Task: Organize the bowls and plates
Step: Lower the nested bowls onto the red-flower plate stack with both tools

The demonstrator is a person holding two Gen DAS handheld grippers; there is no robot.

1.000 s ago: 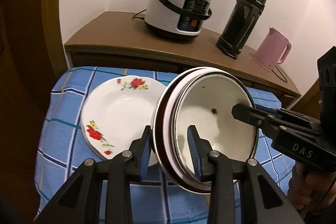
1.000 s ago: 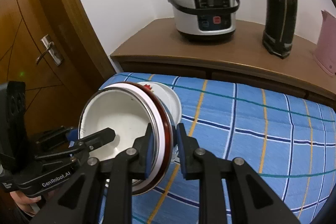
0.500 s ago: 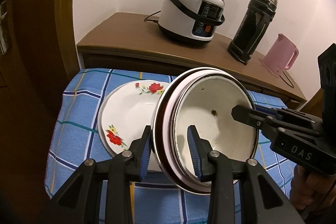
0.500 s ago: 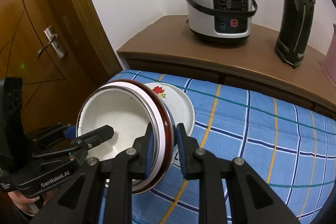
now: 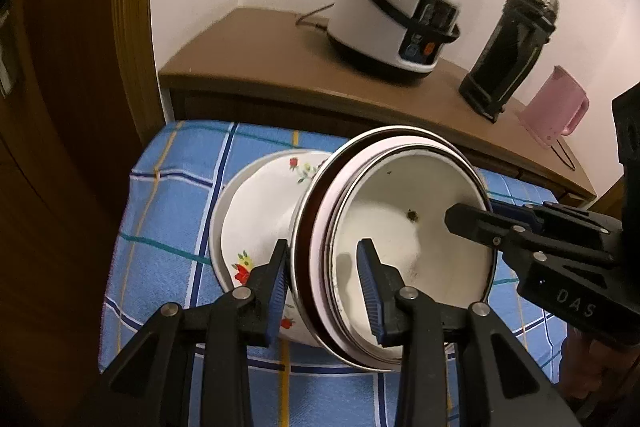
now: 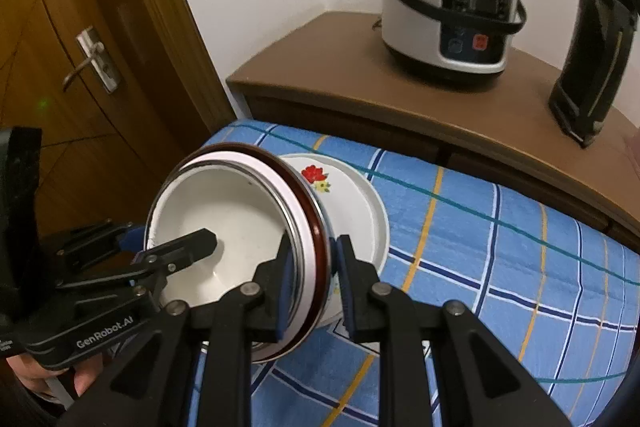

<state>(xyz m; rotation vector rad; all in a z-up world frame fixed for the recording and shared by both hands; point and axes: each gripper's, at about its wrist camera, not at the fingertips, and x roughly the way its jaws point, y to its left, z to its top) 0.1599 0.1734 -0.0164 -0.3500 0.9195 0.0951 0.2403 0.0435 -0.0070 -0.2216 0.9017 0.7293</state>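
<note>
A: Left wrist view, items?
B: Left hand-held gripper (image 5: 323, 281), jaws pinching the near rim of a stack of bowls (image 5: 404, 223), white inside, dark-red band at the rim, tilted. Right hand-held gripper (image 5: 466, 214) enters from the right, one finger inside the far rim. Flowered plate (image 5: 260, 215) lies on the blue checked cloth (image 5: 172, 195) of the worktop, partly behind the bowls. Behind: wooden cabinet (image 5: 260, 75) bearing a rice cooker (image 5: 394, 19), black flask (image 5: 510, 49), pink jug (image 5: 554, 111).

A: Right wrist view?
B: Right hand-held gripper (image 6: 312, 277), jaws pinching the bowl stack's (image 6: 224, 223) rim. Left hand-held gripper (image 6: 168, 247) grips the opposite rim. Plate (image 6: 360, 203) is beside and beneath the bowls; contact cannot be told. Wooden door (image 6: 80, 75) at left.
</note>
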